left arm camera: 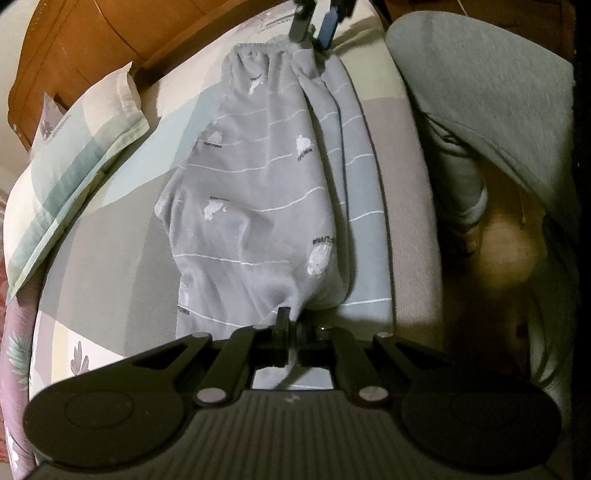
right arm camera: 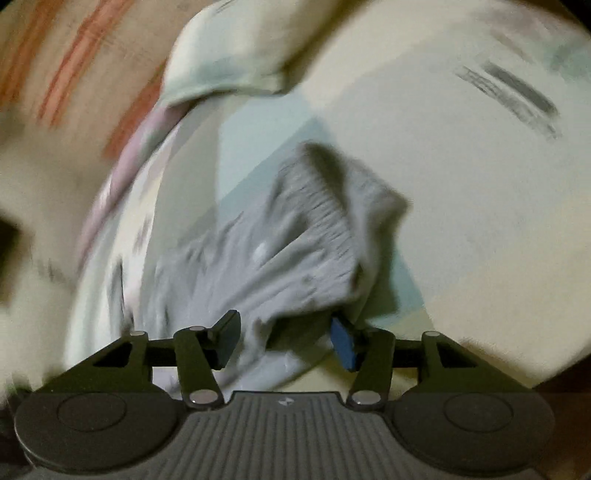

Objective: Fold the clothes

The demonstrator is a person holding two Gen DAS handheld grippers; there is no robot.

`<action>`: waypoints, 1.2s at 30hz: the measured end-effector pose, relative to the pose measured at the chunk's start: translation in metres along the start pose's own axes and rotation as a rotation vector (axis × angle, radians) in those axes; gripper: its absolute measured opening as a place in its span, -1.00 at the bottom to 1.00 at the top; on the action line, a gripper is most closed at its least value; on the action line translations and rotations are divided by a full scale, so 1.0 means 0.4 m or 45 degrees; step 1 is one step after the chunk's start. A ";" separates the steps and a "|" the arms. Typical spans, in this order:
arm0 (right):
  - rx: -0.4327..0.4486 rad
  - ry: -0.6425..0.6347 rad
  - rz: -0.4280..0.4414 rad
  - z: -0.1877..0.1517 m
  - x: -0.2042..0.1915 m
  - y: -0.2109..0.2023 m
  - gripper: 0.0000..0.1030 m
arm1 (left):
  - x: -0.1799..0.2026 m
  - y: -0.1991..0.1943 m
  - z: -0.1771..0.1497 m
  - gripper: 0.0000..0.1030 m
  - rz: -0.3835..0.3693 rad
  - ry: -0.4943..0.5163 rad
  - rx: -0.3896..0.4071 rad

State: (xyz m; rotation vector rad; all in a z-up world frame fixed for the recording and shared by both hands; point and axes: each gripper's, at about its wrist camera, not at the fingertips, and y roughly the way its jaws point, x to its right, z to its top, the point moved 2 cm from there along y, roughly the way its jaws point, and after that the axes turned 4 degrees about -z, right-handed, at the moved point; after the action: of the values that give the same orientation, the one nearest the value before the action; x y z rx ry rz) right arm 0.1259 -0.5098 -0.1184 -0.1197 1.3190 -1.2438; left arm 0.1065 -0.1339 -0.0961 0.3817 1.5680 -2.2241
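Grey trousers (left arm camera: 266, 192) with thin white lines and small white prints lie stretched along the bed. My left gripper (left arm camera: 291, 330) is shut on their near end, and the cloth bunches at its fingertips. At the far end, the elastic waistband (left arm camera: 258, 53) sits beside my right gripper (left arm camera: 314, 27). The right wrist view is blurred by motion. There my right gripper (right arm camera: 286, 341) stands open, its fingers wide apart, with the ribbed waistband (right arm camera: 325, 214) and loose grey cloth between and ahead of them.
The bed sheet (left arm camera: 110, 266) has pale green, grey and cream blocks. A matching pillow (left arm camera: 81, 147) lies at the left, under a wooden headboard (left arm camera: 92, 44). A person's grey-green sleeve (left arm camera: 491, 96) and hand (left arm camera: 506, 254) fill the right side.
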 end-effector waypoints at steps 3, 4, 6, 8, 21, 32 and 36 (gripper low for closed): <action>0.078 0.130 0.013 0.018 0.027 0.007 -0.03 | -0.003 -0.004 0.001 -0.96 0.002 -0.011 0.004; 0.096 0.138 -0.013 0.024 0.027 0.010 -0.16 | -0.007 -0.006 0.002 -0.96 0.004 -0.016 0.006; 0.121 0.025 -0.142 0.034 -0.001 0.012 -0.73 | -0.024 -0.014 0.008 -0.96 0.018 -0.033 0.011; 0.136 -0.078 -0.196 0.041 -0.034 0.015 -0.73 | -0.041 -0.021 0.013 -0.96 0.032 -0.049 0.017; 0.284 -0.430 -0.199 0.260 -0.269 0.011 -0.74 | -0.232 -0.074 0.048 -0.97 0.200 -0.192 0.020; 0.225 -0.391 -0.258 0.288 -0.246 0.066 -0.74 | -0.296 -0.098 0.047 -0.97 0.058 -0.337 0.006; 0.158 -0.333 -0.267 0.239 -0.181 0.021 -0.73 | -0.222 -0.106 0.055 -0.97 -0.120 -0.325 0.011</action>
State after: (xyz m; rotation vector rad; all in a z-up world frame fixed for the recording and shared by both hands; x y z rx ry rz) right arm 0.2210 -0.5071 -0.0446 -0.3280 1.0199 -1.4306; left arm 0.1655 -0.1279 -0.0147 0.0232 1.4677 -2.2466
